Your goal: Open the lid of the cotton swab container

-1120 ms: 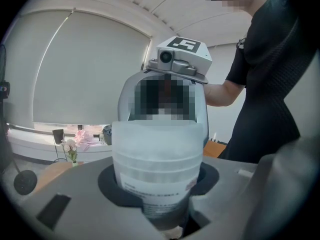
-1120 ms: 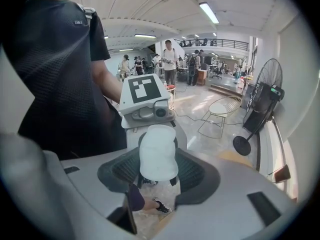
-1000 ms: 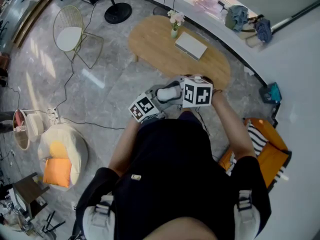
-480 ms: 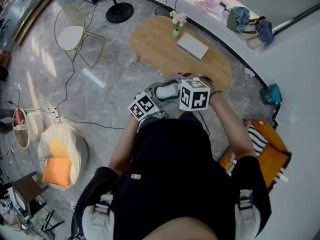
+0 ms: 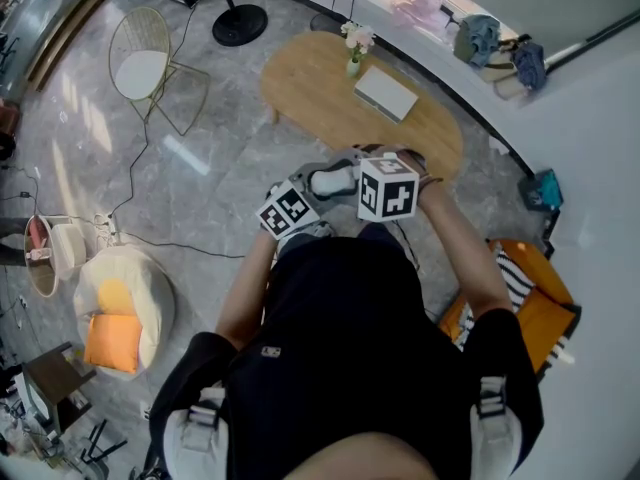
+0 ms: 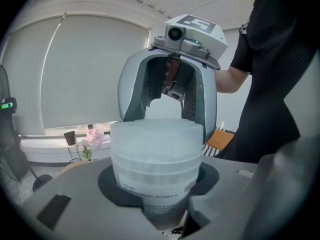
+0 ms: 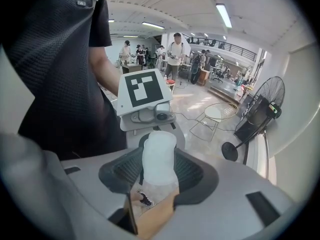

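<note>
Over the last 1 second our right gripper [image 7: 159, 181] has rolled slightly, and its jaws are now closing around the lid [image 6: 156, 134] without pressing on it yet. Our left gripper [image 6: 157, 209] clamps the cotton swab container [image 6: 156, 181] in mid-air, lid still on.

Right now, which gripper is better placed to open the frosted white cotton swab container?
Likely the right gripper: its closing jaws straddle the top of the frosted white container, whose body the left gripper clamps.

Oval wooden table [image 5: 312, 93] with a flower vase [image 5: 349, 58] and a flat white box [image 5: 385, 93]
</note>
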Motion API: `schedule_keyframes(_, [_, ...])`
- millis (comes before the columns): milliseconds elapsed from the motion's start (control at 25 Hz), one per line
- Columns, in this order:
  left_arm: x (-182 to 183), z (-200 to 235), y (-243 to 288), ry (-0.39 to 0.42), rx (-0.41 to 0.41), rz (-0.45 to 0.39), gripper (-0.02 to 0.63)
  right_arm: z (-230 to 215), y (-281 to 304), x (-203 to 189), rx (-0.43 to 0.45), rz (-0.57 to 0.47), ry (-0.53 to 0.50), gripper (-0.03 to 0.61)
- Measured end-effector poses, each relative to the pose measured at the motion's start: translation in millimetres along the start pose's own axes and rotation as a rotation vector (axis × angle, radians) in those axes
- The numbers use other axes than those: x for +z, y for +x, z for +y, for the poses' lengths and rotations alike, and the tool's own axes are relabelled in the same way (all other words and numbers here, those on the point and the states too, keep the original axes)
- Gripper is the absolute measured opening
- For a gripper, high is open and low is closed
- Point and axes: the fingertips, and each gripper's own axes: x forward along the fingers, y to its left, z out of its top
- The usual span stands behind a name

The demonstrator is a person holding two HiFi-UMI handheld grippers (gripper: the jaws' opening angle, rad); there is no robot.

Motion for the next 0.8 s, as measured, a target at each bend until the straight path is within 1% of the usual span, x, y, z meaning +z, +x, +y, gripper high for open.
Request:
schedule_keyframes(200, [-5.3, -0.9, -2.7, 0.003, 0.005, 0.013, 0.193, 1.5, 5.5, 2.3, 0.030, 0.016, -0.004, 0.183])
schedule_keyframes(320, [-5.2, -2.9, -3.2, 0.002, 0.009, 0.009, 0.193, 3.6, 5.2, 3.1, 0.052, 0.028, -0.006, 0.183])
schedule_keyframes(680, [-1.6, -1.0, -2.0, 0.009, 0.009, -0.006, 0.193, 1.5, 2.8, 2.3, 0.083, 0.037, 0.018, 0.181])
schedule_keyframes(720, [-2.1, -1.2, -1.8, 0.017, 0.012, -0.003, 0.193, 2.1, 2.6, 2.5, 0.090, 0.037, 0.021, 0.181])
schedule_keyframes(800, [-7.0, -2.0, -1.2, 0.063, 0.023, 0.025, 0.193, 4.9, 1.8, 1.8, 0.115, 0.033, 0.036, 0.179])
